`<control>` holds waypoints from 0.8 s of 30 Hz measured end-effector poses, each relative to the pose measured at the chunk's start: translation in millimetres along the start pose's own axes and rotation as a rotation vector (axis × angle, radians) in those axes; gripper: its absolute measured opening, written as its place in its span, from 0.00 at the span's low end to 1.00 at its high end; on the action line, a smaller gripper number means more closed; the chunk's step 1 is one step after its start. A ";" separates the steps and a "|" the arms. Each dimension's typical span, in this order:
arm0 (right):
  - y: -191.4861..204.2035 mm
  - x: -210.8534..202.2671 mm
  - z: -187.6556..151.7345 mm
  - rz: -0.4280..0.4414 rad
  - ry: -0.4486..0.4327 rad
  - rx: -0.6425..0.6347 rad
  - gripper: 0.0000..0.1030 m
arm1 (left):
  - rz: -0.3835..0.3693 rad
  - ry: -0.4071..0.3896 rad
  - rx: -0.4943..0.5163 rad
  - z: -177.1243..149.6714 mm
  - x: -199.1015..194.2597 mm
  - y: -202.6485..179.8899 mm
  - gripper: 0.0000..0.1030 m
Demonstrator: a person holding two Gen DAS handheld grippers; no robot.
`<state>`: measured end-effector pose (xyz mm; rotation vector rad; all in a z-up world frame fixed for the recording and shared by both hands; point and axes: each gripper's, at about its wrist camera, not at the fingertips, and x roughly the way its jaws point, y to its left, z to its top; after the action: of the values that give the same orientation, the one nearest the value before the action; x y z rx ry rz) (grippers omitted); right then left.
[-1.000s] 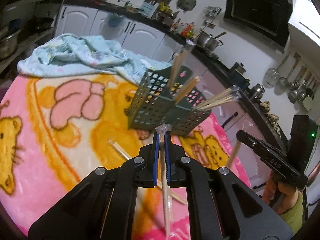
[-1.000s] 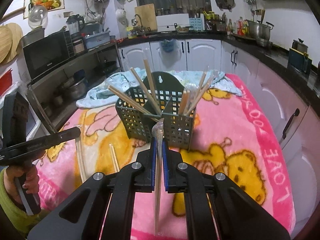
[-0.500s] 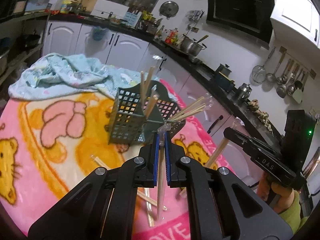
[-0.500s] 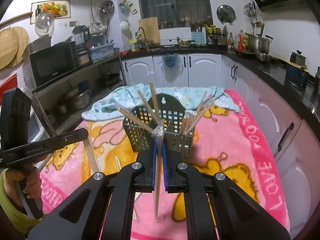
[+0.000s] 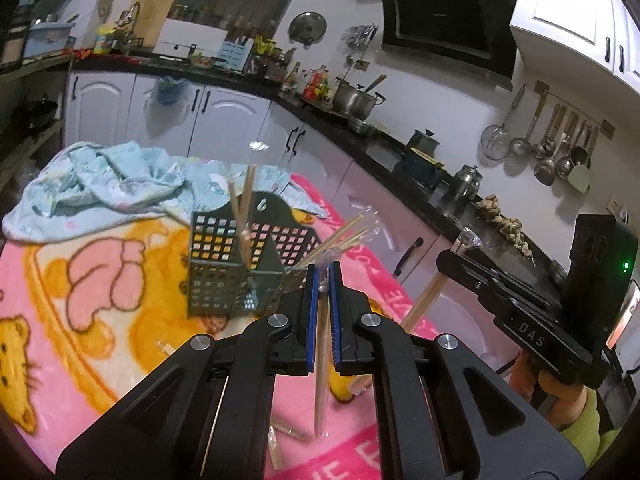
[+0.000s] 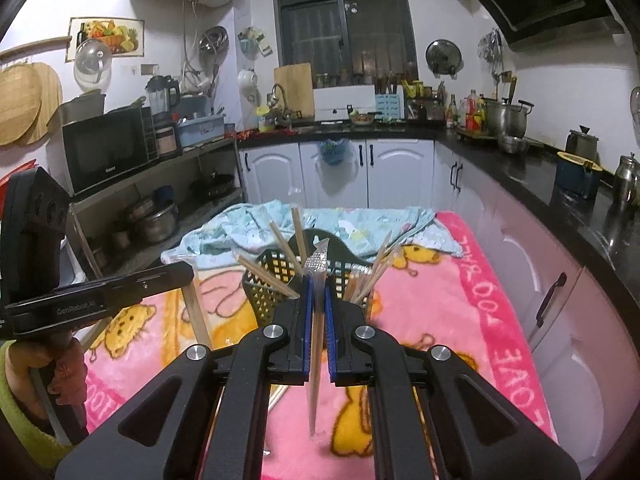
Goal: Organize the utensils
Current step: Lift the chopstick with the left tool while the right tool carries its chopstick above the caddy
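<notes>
Now the left gripper (image 5: 323,276) clamps an upright plastic-wrapped wooden chopstick pair (image 5: 320,364), and the right gripper (image 6: 316,280) clamps another wrapped chopstick pair (image 6: 316,344). Ahead of both tools stands the dark green perforated plastic utensil basket (image 5: 216,268) on the pink cartoon blanket (image 6: 452,304).

A home kitchen: white cabinets (image 6: 384,176) under a black counter (image 6: 520,160), a microwave (image 6: 108,148) on the left, a range hood (image 5: 448,16) and hanging ladles (image 5: 560,152) on the right wall.

Splayed chopsticks (image 6: 280,248) crowding the caddy (image 6: 276,280) mouth; bare blanket (image 6: 432,320) rightward.
</notes>
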<state>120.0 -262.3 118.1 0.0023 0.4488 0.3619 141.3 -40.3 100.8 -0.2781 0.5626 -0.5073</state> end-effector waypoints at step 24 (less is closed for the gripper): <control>-5.2 -14.0 37.5 -0.008 -0.162 0.011 0.06 | -0.005 -0.153 0.100 79.1 -8.5 -33.7 0.03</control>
<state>126.0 -269.1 157.5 0.0401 0.2904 0.3490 167.4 -55.2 181.8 -0.2213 0.3869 -0.5123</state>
